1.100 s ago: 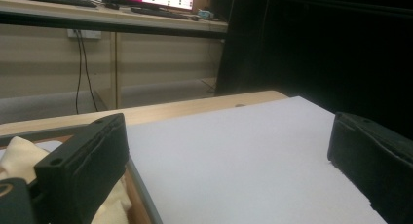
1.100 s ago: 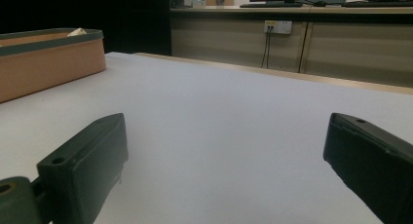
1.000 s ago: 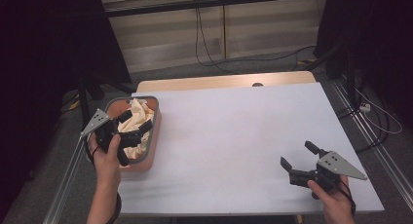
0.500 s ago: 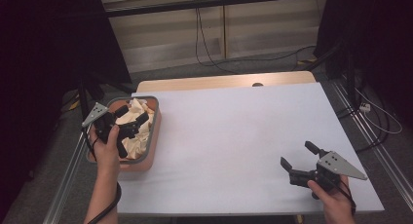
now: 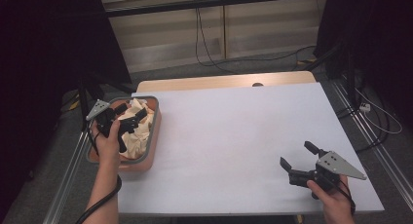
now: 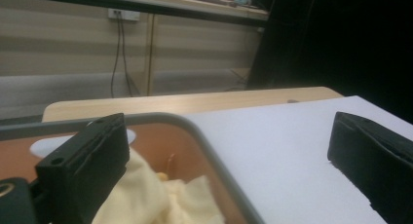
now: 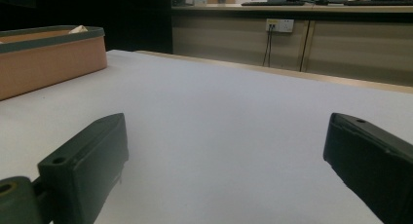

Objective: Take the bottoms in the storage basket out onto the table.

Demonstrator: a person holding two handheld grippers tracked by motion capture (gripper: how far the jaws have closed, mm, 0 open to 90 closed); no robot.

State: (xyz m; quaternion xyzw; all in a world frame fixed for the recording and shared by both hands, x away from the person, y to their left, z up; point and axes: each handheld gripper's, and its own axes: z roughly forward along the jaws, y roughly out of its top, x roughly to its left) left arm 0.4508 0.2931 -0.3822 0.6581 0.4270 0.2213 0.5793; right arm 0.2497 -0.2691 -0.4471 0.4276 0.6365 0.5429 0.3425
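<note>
Left gripper (image 5: pixel 127 125): fingers (image 6: pixel 85 163) released, spread wide with nothing between them. In the left gripper view, one finger stands over the cream cloth (image 6: pixel 160 199) inside the basket; the other finger stands beyond the basket rim, over the white table surface. Whether the first finger touches the cloth cannot be determined. In the high view, this gripper hovers over the basket at the 9 o'clock side of the table, with the left hand (image 5: pixel 108 143) wrapped around its body and a black cable trailing down toward 6 o'clock.

Cream cloth: crumpled, lying inside the basket (image 5: pixel 152 117), directly beneath and beside the left gripper.

Basket: orange walls, grey rim, seated at the 9 o'clock edge of the table (image 5: pixel 234 136).

Right gripper (image 5: pixel 301 161): fingers (image 7: pixel 90 160) released, spread wide, grasping nothing. In the right gripper view, only bare white table surface lies between them, with the basket wall at the far 10 o'clock position. In the high view, this gripper sits low over the table near the 5 o'clock corner, held by the right hand (image 5: pixel 333 199), well apart from the basket.
</note>
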